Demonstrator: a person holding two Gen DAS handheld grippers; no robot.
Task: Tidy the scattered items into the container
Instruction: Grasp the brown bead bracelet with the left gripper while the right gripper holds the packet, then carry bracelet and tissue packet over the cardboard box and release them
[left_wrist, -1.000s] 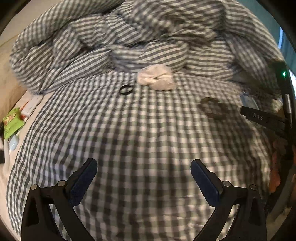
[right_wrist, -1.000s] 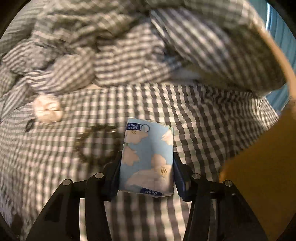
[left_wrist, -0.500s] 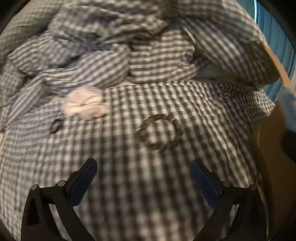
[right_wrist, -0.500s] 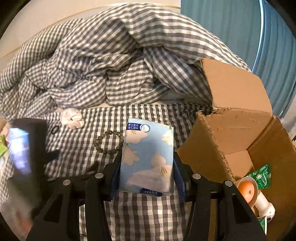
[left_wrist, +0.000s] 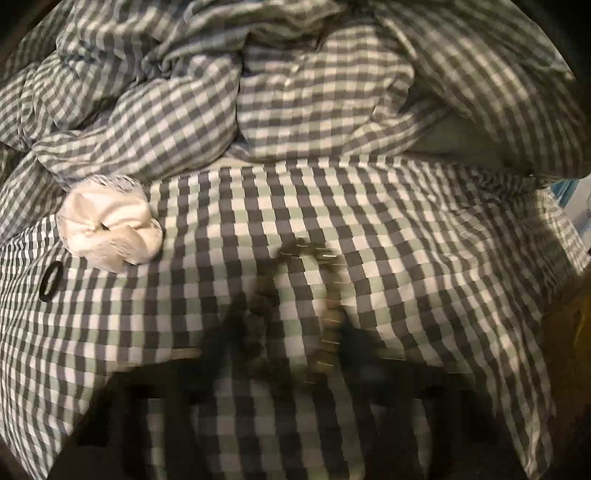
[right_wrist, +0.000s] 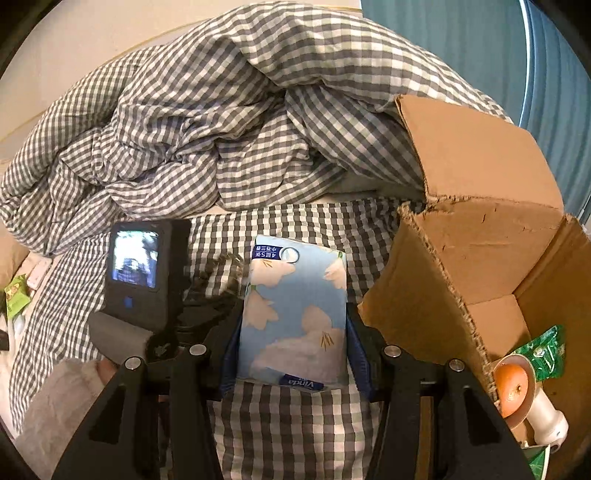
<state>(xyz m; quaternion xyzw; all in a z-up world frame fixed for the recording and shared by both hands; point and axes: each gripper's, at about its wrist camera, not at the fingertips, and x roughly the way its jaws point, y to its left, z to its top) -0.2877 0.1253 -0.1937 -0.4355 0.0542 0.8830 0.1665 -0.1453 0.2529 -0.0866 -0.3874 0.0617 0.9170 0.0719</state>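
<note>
My right gripper (right_wrist: 293, 332) is shut on a blue flowered tissue pack (right_wrist: 295, 317) and holds it above the checked bed, just left of the open cardboard box (right_wrist: 480, 240). My left gripper (left_wrist: 291, 325) is a dark motion blur over the bead bracelet (left_wrist: 291, 291), its fingers on either side of it; I cannot tell how the jaws stand. A white scrunchie (left_wrist: 110, 229) and a small black ring (left_wrist: 50, 278) lie to the left. The left gripper's camera unit (right_wrist: 138, 273) shows in the right wrist view.
A crumpled checked duvet (right_wrist: 207, 122) is heaped behind. The box holds a green packet (right_wrist: 545, 350) and a white and orange object (right_wrist: 517, 387). Green packets (right_wrist: 14, 299) lie at the bed's left edge. A blue curtain (right_wrist: 443, 44) hangs behind.
My left gripper has dropped down onto the bead bracelet and blurred. My right gripper has lifted with the tissue pack and swung toward the box.
</note>
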